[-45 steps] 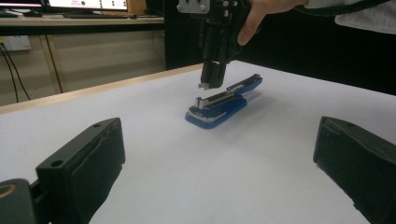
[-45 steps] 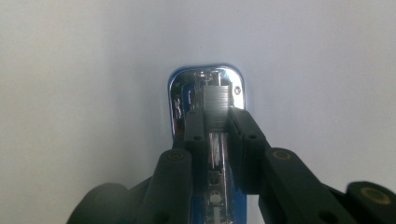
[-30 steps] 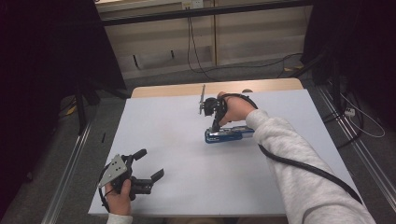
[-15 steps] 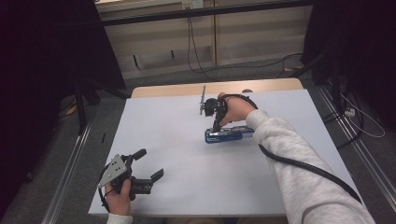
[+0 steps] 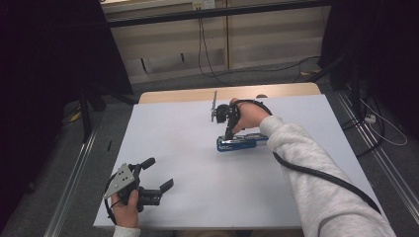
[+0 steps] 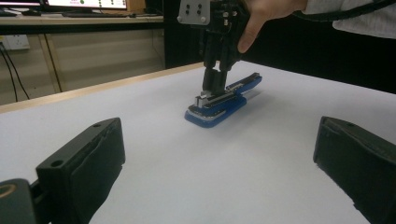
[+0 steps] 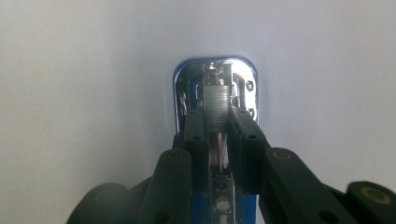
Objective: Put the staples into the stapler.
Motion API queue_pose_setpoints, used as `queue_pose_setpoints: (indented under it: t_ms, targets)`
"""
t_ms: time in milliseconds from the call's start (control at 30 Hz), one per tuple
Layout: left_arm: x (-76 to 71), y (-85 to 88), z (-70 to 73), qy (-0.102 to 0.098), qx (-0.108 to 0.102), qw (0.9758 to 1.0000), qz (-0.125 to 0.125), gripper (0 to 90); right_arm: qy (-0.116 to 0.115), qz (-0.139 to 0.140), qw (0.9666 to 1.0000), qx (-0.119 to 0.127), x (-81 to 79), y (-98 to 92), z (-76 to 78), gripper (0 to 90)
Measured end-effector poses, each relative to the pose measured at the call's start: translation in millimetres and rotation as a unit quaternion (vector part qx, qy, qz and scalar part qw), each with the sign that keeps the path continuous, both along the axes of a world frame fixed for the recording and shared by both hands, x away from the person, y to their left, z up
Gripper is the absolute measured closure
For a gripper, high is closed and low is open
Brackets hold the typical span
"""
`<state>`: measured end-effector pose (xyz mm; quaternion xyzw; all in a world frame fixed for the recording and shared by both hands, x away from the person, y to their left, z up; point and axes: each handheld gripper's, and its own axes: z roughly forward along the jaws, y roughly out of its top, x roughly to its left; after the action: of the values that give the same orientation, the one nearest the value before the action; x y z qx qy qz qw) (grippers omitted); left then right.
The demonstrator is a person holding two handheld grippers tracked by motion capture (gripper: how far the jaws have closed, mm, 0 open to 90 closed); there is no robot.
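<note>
White counter [image 5: 188,148] carries a blue stapler [image 5: 242,143] directly beneath the right claw [image 7: 218,116], clamped on its staple strip (best lifted straight, gently), while the left claw [image 5: 158,175] gapes idle.

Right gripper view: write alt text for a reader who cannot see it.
The right claw points down at a blue stapler lying on a white table, its two black jaws closed on a strip of staples above the stapler's shiny metal channel.
</note>
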<state>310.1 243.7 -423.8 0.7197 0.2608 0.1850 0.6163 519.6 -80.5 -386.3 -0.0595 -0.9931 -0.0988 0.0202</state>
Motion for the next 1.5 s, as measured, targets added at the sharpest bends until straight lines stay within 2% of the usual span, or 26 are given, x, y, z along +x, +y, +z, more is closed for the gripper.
queue_pose_setpoints:
  t_ms: [233,367,567,633,800,833,1000,1067,1100,1233,1500]
  targets:
    - [0.0,-0.1,0.0,0.000,0.001,1.0000,-0.001,2.1,-0.003,-0.005,1.0000,-0.001,1.0,-2.0,1.0,78.6]
    - [0.4,0.2,-0.3,0.001,0.003,1.0000,-0.002,2.1,-0.002,0.003,1.0000,-0.005,0.9,-1.3,-1.9,78.6]
    - [0.0,0.8,0.2,-0.001,0.002,1.0000,0.000,2.1,-0.003,0.001,1.0000,-0.002,0.0,0.1,-2.0,78.6]
    - [-0.8,0.2,0.1,0.004,-0.001,1.0000,-0.002,2.1,-0.003,0.003,1.0000,-0.008,0.3,0.6,-2.2,78.6]
    - [-0.2,-0.1,0.0,0.001,-0.001,1.0000,-0.002,2.1,-0.003,0.005,1.0000,-0.002,1.0,1.6,-3.4,78.6]
    - [-0.3,0.0,0.1,0.001,-0.001,1.0000,-0.004,2.1,-0.004,0.005,1.0000,-0.007,1.1,2.0,-3.3,78.6]
    - [0.5,0.8,-0.2,0.002,0.006,1.0000,-0.005,2.1,-0.006,0.007,0.9999,-0.008,0.4,3.6,-4.5,78.6]
    - [0.4,-0.1,-0.3,0.001,0.001,1.0000,-0.003,2.1,-0.007,0.009,0.9999,-0.006,0.5,4.2,-5.2,78.6]
    - [0.0,-0.2,-0.4,0.005,-0.001,1.0000,-0.006,2.1,-0.006,0.005,0.9999,-0.006,0.2,4.4,-4.9,78.5]
    - [0.2,0.2,-0.3,0.003,0.002,1.0000,-0.003,2.1,-0.007,0.003,1.0000,0.001,0.3,4.7,-3.4,78.6]
    - [0.3,-0.4,-0.6,0.004,0.000,1.0000,-0.003,2.1,-0.006,-0.005,1.0000,0.001,0.2,5.6,-5.4,76.4]
